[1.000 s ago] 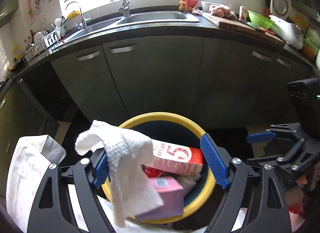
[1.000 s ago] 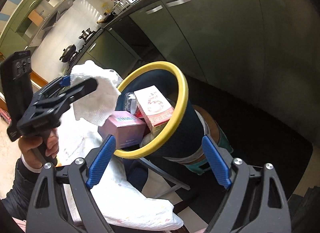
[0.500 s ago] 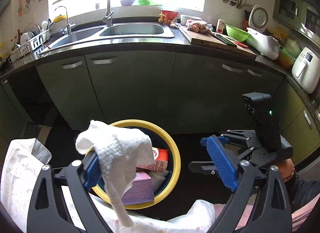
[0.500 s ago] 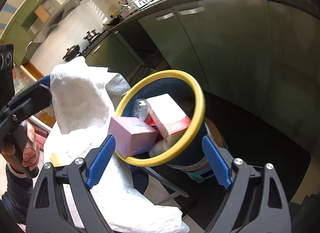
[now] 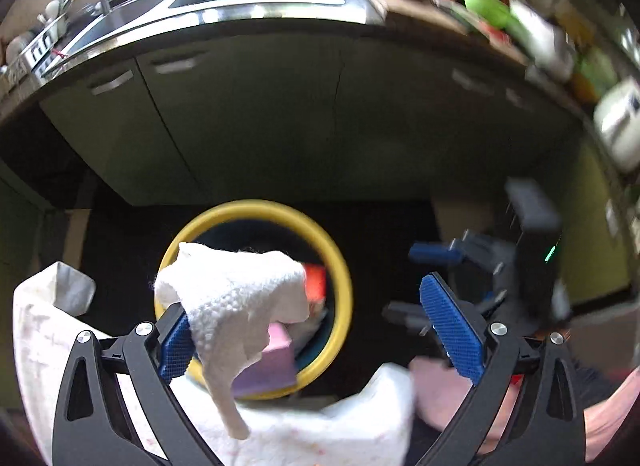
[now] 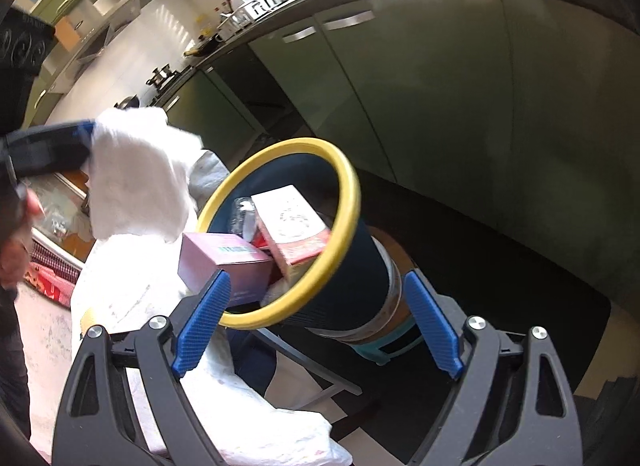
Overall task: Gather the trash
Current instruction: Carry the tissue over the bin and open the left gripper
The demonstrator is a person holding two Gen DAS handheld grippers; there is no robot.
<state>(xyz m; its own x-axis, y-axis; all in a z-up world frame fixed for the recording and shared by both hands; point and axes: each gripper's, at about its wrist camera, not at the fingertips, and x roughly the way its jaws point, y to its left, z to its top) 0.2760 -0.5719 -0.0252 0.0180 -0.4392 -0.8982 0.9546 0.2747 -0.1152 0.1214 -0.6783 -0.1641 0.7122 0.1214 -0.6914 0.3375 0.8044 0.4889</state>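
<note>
The left gripper [image 5: 316, 330] has its jaws spread wide, yet a white paper towel [image 5: 236, 302] clings draped over its left finger, hanging just above the near-left edge of the yellow-rimmed bin [image 5: 340, 266], which is crammed with boxes. The step appears to be dropping the towel in; next it likely needs shaking loose over the opening. The right gripper [image 6: 316, 326] hangs open and empty, right of the bin.
</note>
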